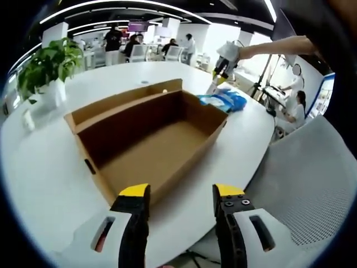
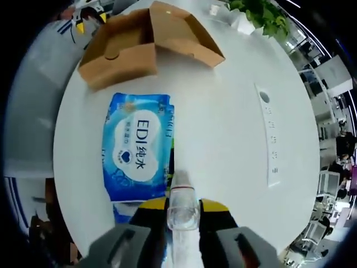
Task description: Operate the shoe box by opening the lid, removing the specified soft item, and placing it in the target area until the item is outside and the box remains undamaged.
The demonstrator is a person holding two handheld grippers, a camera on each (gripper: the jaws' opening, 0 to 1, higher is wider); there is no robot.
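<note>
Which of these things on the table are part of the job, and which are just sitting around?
Part of the job: cardboard box, open and empty; blue wipes pack, lying on the table outside it.

Just sitting around: potted plant; white strip.

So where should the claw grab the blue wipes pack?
Probably at its short end edge, the one nearest the right claw. The pack is soft and wide and lies flat on the table, so come in low from that end and pinch the edge. That claw already seems to hold a clear thing, so it would need to drop that first.
</note>
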